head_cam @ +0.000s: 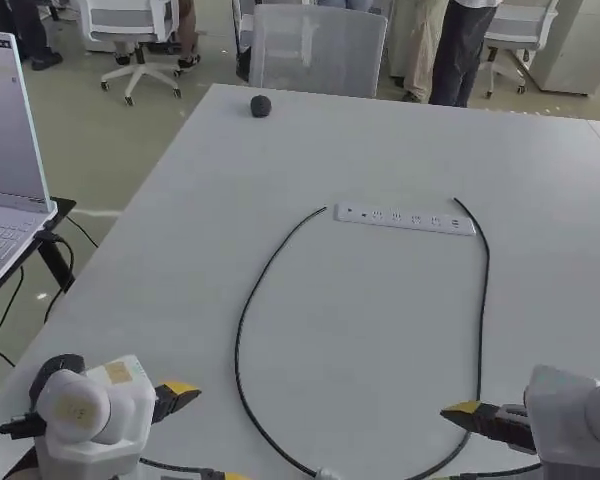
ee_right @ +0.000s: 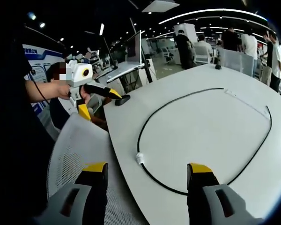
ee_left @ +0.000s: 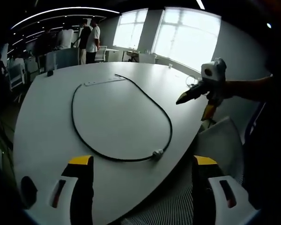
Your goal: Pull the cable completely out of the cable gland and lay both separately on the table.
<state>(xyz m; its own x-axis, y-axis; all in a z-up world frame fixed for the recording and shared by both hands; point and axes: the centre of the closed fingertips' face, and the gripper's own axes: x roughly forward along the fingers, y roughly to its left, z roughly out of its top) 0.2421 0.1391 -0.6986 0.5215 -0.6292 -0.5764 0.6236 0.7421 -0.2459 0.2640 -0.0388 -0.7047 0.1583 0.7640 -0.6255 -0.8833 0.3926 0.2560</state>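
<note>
Thin black cable [head_cam: 242,330] lies in a wide loop on the white table [head_cam: 370,320], its ends near a long white power strip [head_cam: 405,219]. The small white cable gland [ee_left: 158,153] sits on the cable at the near edge, between my grippers. The left gripper [ee_left: 142,160] and right gripper [ee_right: 146,167] both hover with jaws spread, holding nothing. I judge the cable light and floppy, likely to drag. I'd pinch the hard gland with one gripper and the cable just beside it with the other.

Desk [head_cam: 380,320], white. Blk cable [head_cam: 242,330]: open loop, gland [head_cam: 323,474] at near edge. Power strip [head_cam: 405,219] at far side. Left tongs [head_cam: 198,432], right tongs [head_cam: 458,445]: jaws apart.
</note>
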